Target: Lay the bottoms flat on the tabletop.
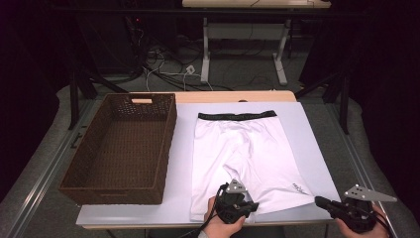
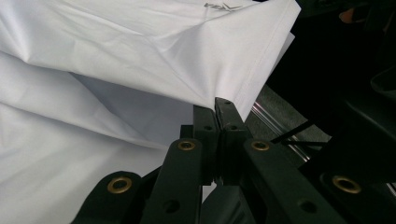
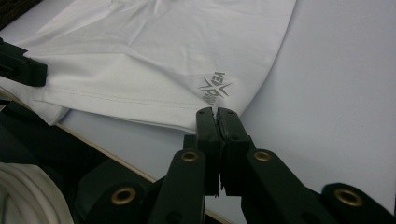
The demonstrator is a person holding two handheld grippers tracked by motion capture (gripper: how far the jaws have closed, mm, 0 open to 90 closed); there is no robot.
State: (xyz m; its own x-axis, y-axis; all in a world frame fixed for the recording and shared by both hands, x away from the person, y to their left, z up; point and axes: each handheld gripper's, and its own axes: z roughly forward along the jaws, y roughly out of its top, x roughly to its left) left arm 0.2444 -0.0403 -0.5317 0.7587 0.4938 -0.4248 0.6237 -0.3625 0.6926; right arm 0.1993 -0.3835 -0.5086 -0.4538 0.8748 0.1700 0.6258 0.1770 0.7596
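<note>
Shorts (image 1: 237, 153), white with a black waistband (image 1: 236, 116), are lying flat on the pale table sheet (image 1: 317, 144), waistband at the far side, leg hems toward the person, and the brown woven basket (image 1: 121, 146) is sitting just beside them on the left, empty as far as I can see. Folding looks like the job, with the basket a likely destination.

Left gripper (image 1: 247, 205) is pinching the hem (image 2: 243, 100) of the near leg, jaws clamped together on the cloth, which is bunching up around the tips in the left gripper view. Right gripper (image 1: 321, 201) is hovering at the table's near right corner, jaws pressed together with nothing between them, its tips just short of the hem by the grey logo (image 3: 214, 89).

For a clean fold, that right gripper is needing to open first, then bite the outer hem corner near the logo, taking both layers. Both hands should then be lifting together and carrying the hems toward the waistband, keeping the cloth taut between them so no crease is setting in. One-sided pulling risks dragging the shorts askew.
</note>
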